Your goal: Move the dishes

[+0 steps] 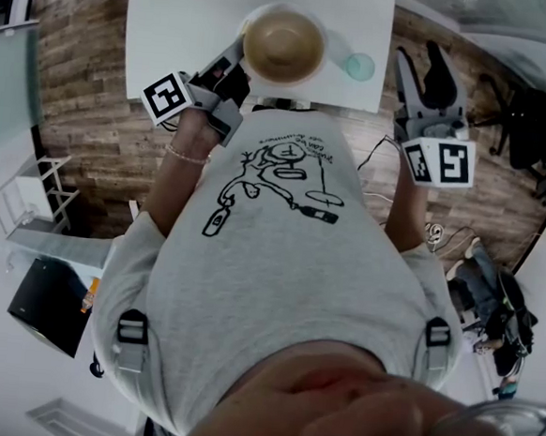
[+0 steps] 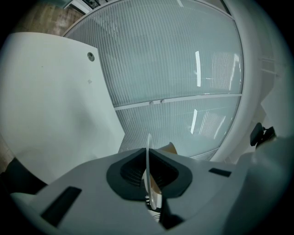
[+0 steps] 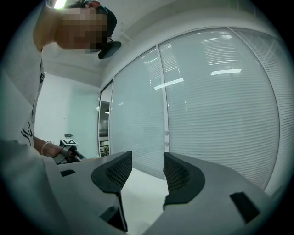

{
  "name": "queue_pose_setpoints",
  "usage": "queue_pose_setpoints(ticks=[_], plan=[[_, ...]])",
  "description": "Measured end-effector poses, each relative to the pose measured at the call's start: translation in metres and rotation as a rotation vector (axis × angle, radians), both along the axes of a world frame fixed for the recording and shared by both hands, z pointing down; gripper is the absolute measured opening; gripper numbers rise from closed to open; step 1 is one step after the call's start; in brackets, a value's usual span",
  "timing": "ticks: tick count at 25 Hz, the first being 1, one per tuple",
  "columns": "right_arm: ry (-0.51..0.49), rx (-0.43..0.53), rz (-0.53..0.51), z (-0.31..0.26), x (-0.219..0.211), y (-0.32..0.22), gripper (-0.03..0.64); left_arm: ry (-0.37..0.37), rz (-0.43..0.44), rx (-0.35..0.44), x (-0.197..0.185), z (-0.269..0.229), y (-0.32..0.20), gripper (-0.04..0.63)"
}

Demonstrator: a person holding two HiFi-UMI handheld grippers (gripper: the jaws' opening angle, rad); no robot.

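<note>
Seen from above, at the top centre of the frame, the left gripper (image 1: pixel 236 64) is clamped on the rim of a brown-centred dish (image 1: pixel 284 44) over a white table (image 1: pixel 175 26). A small teal cup (image 1: pixel 359 67) sits just right of the dish. At upper right, the right gripper (image 1: pixel 418 69) has its 2 jaws apart with nothing between them.
</note>
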State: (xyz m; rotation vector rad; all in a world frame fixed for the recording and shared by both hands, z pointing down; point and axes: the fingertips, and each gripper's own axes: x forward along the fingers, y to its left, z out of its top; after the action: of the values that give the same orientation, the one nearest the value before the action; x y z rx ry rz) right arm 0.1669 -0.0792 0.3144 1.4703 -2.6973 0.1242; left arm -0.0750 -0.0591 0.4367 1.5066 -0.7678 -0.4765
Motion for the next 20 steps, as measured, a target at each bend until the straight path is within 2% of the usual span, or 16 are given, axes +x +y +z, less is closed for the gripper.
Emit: queue_pose_setpoints(ticks=[11,20], plan=[[-0.057,-0.183,-0.159,0.021,-0.062,0.005,0.230,-0.003,0.016,0.012,0.001,-0.002,-0.002,0.012],[-0.036,-0.302,-0.279,0.039,-0.109,0.012,0.230,0.002,0.024,0.036,0.003,-0.008,-0.002,0.012]])
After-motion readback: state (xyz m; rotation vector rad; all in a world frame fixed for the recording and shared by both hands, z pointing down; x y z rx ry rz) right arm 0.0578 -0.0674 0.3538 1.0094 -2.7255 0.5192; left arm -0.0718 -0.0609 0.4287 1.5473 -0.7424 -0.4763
